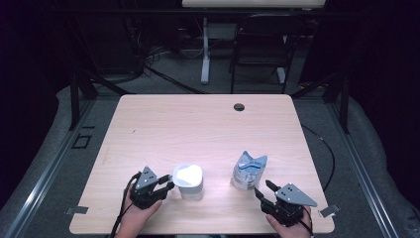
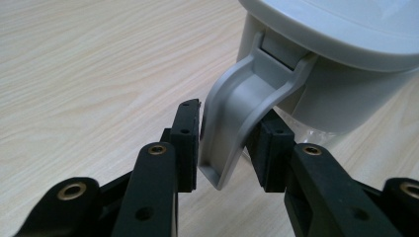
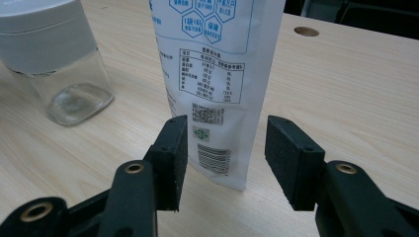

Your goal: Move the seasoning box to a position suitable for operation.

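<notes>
A clear container with a white lid stands near the table's front edge, left of centre. Its grey clasp hangs outward from the lid's rim. My left gripper reaches in from the container's left, and its jaws sit either side of the clasp, very close to it but not clamped. A white and blue pouch stands upright to the right. My right gripper is just in front of the pouch, open, with gaps between the pads and the pouch's lower edge.
The container stands left of the pouch in the right gripper view. The pale wooden table has a cable hole near its far edge. Beyond it are a dark chair and a desk leg.
</notes>
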`<act>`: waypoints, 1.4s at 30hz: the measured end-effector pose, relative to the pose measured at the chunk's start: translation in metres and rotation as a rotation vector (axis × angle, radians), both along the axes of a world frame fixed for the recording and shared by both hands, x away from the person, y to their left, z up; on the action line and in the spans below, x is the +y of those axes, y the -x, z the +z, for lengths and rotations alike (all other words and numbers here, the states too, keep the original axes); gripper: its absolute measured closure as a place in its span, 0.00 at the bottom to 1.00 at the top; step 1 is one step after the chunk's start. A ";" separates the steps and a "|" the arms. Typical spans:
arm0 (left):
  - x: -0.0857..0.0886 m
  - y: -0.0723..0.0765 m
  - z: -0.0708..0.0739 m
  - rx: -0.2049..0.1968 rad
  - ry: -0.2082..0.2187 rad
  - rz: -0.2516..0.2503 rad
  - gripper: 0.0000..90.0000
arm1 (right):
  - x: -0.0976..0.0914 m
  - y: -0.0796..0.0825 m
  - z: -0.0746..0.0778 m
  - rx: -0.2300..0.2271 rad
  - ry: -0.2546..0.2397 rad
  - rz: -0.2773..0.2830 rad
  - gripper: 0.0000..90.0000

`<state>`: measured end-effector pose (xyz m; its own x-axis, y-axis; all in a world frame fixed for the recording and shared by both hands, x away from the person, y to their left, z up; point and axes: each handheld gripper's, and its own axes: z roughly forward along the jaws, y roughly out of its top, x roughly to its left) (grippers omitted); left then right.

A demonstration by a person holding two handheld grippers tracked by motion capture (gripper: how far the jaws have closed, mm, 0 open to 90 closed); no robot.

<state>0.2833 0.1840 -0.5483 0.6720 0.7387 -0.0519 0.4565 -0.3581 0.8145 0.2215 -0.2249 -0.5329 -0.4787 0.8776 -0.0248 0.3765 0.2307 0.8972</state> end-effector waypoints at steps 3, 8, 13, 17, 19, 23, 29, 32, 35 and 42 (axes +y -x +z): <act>0.003 0.002 0.002 -0.003 0.011 0.010 0.72 | 0.001 0.001 0.000 -0.001 0.006 0.007 0.57; 0.007 0.006 0.006 -0.008 0.025 0.005 0.71 | 0.004 0.002 0.000 -0.002 0.008 0.035 0.62; 0.011 0.011 0.013 -0.017 0.043 0.008 0.71 | 0.006 0.005 0.005 -0.014 0.039 0.062 0.64; 0.015 0.012 0.021 -0.016 0.065 0.010 0.71 | 0.005 0.007 0.011 -0.011 0.016 0.070 0.67; 0.015 0.012 0.023 -0.022 0.073 0.013 0.71 | 0.005 0.008 0.013 -0.004 0.008 0.077 0.68; 0.017 0.012 0.033 -0.020 0.075 0.001 0.72 | 0.007 0.009 0.014 -0.001 0.016 0.086 0.69; 0.016 0.010 0.046 -0.034 0.090 0.002 0.71 | 0.011 0.009 0.013 0.001 0.022 0.107 0.70; 0.015 0.008 0.054 -0.032 0.087 -0.005 0.71 | 0.013 0.009 0.012 0.005 0.024 0.110 0.70; 0.012 0.006 0.060 -0.027 0.081 -0.012 0.71 | 0.014 0.009 0.011 0.008 0.028 0.115 0.70; 0.003 0.001 0.066 -0.039 0.069 -0.007 0.71 | 0.017 0.008 0.008 0.016 0.032 0.124 0.71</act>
